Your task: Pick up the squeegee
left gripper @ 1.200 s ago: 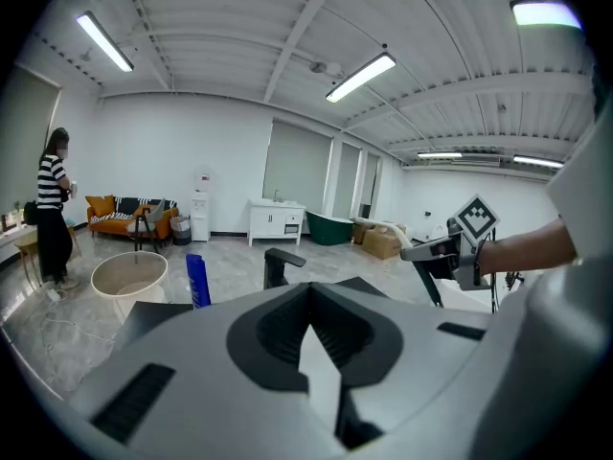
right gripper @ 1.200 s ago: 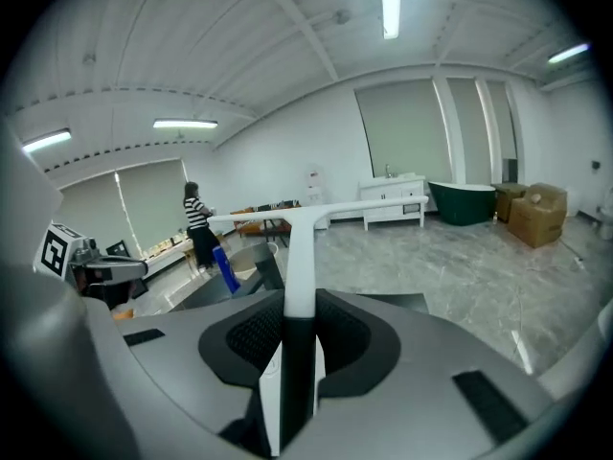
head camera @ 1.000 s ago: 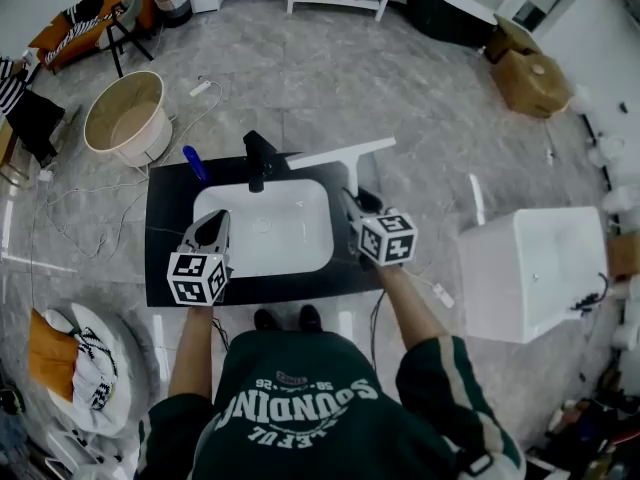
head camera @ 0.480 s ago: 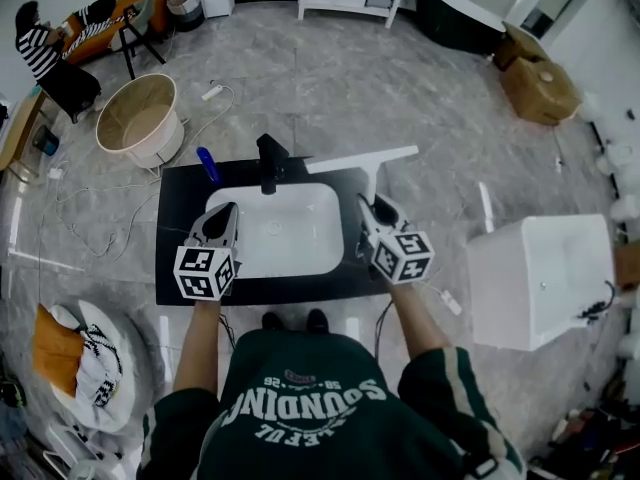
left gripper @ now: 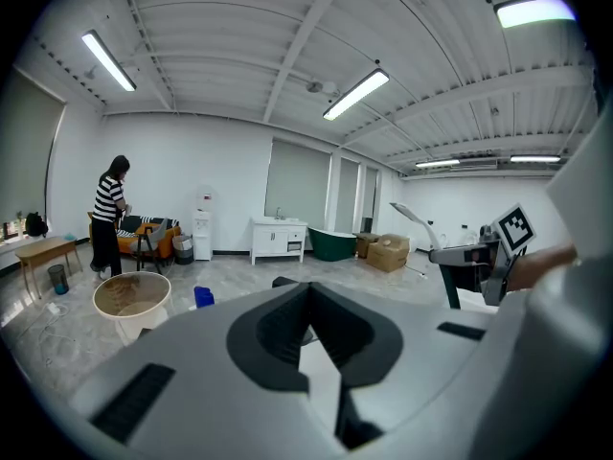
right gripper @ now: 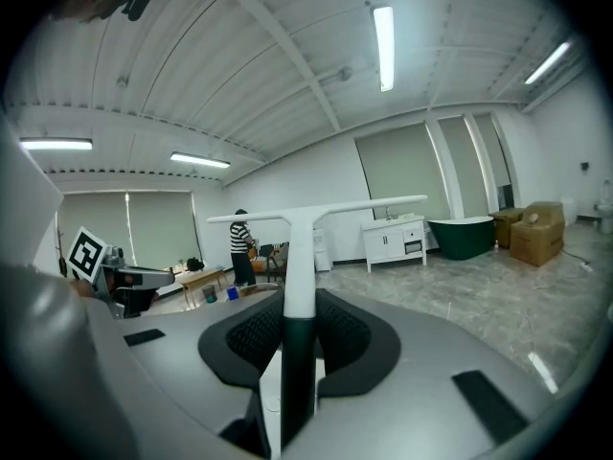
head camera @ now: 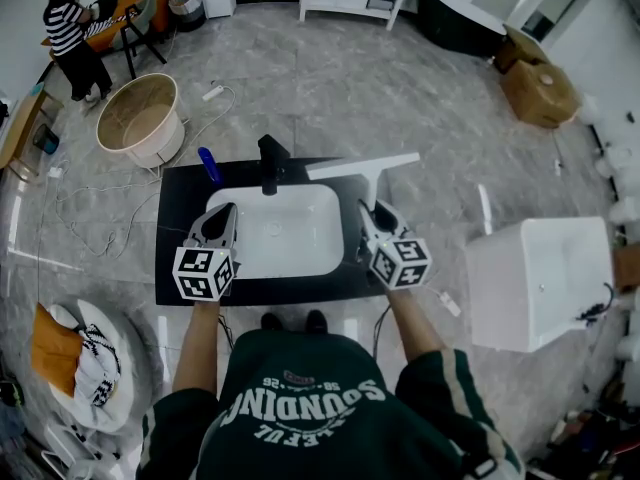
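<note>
Contrasting white-headed, dark-handled squeegee [right gripper: 298, 257]

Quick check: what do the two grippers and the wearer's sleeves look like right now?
Both the left gripper and right gripper have grey shells, black tapered jaws and a white cube with black square markers. The dark green sweatshirt has white lettering; its right sleeve carries a pale stripe.
</note>
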Action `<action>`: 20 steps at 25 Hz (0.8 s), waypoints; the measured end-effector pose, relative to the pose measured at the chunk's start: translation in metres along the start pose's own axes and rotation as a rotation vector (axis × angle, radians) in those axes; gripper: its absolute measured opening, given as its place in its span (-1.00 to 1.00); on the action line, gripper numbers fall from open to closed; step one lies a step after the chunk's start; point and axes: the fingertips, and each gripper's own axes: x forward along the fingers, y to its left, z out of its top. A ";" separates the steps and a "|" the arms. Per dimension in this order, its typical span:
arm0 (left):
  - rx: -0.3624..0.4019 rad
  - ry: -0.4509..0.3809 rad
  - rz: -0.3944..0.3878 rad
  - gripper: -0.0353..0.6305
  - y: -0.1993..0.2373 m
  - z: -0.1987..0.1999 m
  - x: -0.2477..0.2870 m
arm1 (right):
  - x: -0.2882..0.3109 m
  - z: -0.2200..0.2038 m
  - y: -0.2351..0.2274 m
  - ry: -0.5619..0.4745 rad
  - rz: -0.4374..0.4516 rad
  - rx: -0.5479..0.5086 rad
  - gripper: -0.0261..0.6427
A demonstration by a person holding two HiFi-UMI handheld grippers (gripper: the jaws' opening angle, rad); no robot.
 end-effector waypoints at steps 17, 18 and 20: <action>-0.012 0.012 -0.010 -0.89 -0.004 -0.006 -0.002 | -0.007 -0.010 0.006 0.021 -0.006 -0.013 -0.66; -0.013 0.013 -0.011 -0.89 -0.004 -0.007 -0.001 | -0.007 -0.010 0.006 0.022 -0.007 -0.012 -0.66; -0.013 0.015 -0.013 -0.89 -0.005 -0.008 0.000 | -0.007 -0.010 0.005 0.024 -0.007 -0.012 -0.66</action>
